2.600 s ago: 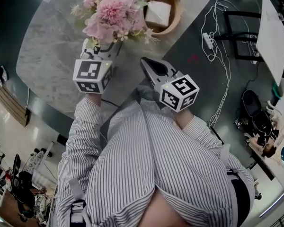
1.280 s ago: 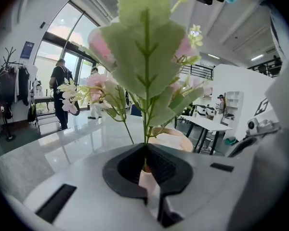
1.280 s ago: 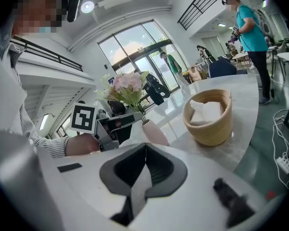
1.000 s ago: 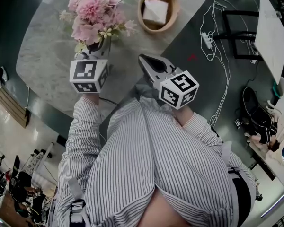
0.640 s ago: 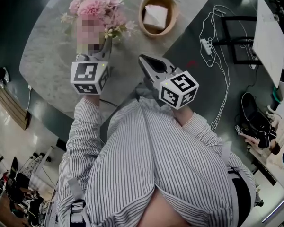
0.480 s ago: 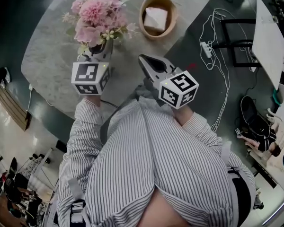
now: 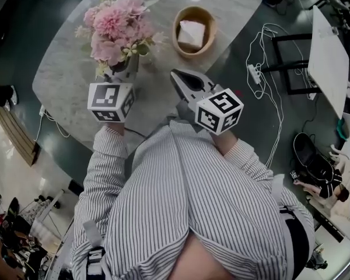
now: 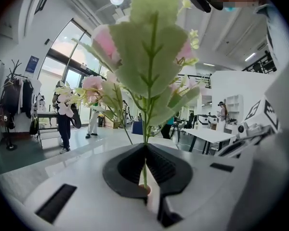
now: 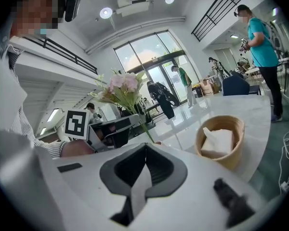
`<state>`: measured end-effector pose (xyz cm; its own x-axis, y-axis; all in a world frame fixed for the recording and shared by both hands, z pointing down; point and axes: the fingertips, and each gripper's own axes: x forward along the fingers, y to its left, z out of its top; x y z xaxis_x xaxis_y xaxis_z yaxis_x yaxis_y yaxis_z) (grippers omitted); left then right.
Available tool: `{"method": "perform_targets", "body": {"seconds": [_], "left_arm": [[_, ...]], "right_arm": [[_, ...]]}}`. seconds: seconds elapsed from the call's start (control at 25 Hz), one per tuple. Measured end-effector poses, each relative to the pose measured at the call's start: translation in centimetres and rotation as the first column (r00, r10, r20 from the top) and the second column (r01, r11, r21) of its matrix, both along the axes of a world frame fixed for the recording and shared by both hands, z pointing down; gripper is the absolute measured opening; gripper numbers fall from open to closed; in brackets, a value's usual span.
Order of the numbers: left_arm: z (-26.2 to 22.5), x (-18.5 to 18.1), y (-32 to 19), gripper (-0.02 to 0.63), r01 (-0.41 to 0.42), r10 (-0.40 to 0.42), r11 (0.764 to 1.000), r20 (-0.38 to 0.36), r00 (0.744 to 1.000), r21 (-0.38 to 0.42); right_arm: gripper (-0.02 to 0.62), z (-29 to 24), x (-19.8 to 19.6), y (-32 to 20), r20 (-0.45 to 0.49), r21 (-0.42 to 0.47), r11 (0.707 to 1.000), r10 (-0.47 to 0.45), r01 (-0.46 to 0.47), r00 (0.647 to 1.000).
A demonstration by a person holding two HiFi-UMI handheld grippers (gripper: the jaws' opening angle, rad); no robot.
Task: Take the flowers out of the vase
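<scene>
Table [image 7: 64,69], oval with a grey marble-look top, fills the upper left of the head view, with dark floor around it. Person in a striped shirt [image 7: 186,197] takes up the lower half of that view, both arms reaching forward over the near table edge.

Pink flowers [image 7: 116,25], one bunch with green leaves and small pale blooms, sit over the table just ahead of the left gripper [image 7: 127,69]. In the left gripper view the flowers [image 8: 151,57] rise straight up from the left gripper [image 8: 145,148]. Its jaws are clamped on one thin green stem [image 8: 145,170], and a big leaf blocks most of the view above.

Right gripper [image 7: 176,77] is beside the left one, near but apart, tip pointing at the table between the bunch and the bowl. In its own view the right gripper [image 9: 145,146] has its jaws pressed together with nothing in them. The flowers [image 9: 123,85] show further back on the left of that view, stems running down behind the gripper body.

Round wooden bowl [image 7: 213,28] stands on the table right of the flowers, well apart from both grippers, with a folded white napkin [image 7: 191,34] inside. The right gripper view shows the same bowl [image 9: 231,160] and napkin [image 9: 216,141].

White power strip [image 7: 256,73] with a looped cable lies on the floor right of the table.
</scene>
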<state>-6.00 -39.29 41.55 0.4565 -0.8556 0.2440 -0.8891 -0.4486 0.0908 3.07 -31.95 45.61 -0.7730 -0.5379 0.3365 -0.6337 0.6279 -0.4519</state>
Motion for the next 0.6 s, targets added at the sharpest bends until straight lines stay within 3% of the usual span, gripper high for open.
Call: {"method": "perform_targets", "body": {"seconds": [0.6], "left_arm": [[-4.3, 0.2, 2.1, 0.017, 0.038, -0.036, 0.993, -0.018, 0.999, 0.115]], "right_arm": [[0.015, -2.9, -0.3, -0.4, 0.03, 0.086, 0.996, -0.021, 0.018, 0.999]]}}
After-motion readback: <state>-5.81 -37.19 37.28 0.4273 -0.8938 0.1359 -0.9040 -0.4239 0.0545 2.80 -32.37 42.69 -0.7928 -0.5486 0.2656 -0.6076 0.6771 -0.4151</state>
